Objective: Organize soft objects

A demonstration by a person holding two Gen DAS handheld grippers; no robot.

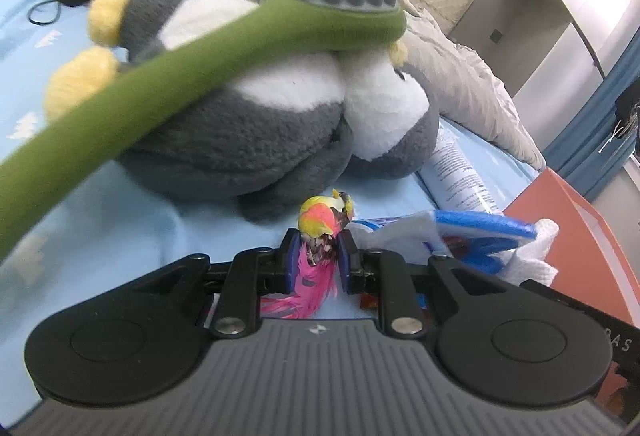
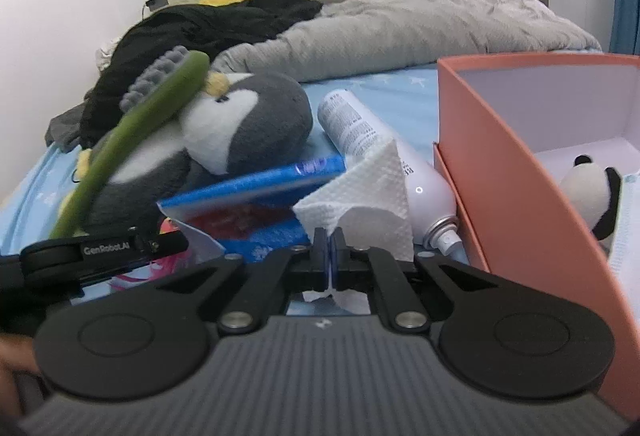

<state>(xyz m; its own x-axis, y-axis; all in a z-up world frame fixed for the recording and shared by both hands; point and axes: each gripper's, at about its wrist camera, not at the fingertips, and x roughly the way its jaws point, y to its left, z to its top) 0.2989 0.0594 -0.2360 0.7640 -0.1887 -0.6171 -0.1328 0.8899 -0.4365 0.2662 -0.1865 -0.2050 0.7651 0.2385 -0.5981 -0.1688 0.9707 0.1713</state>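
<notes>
My left gripper [image 1: 319,252] is shut on a small pink toy with a yellow and orange head [image 1: 320,226], just in front of a grey and white plush penguin [image 1: 260,127] lying on the blue bed. A green plush toothbrush with a grey head [image 1: 224,47] rests across the penguin. My right gripper [image 2: 329,248] is shut on a white paper towel [image 2: 368,191]. The penguin [image 2: 244,119] and toothbrush [image 2: 160,95] lie to its left. An orange box [image 2: 516,171] at right holds a black and white plush [image 2: 592,195].
A white spray bottle [image 2: 384,151] and a blue packet [image 2: 256,191] lie between the penguin and the box. A grey quilt [image 2: 400,23] and black clothes [image 2: 192,31] fill the far bed. The left gripper body [image 2: 108,250] shows at left.
</notes>
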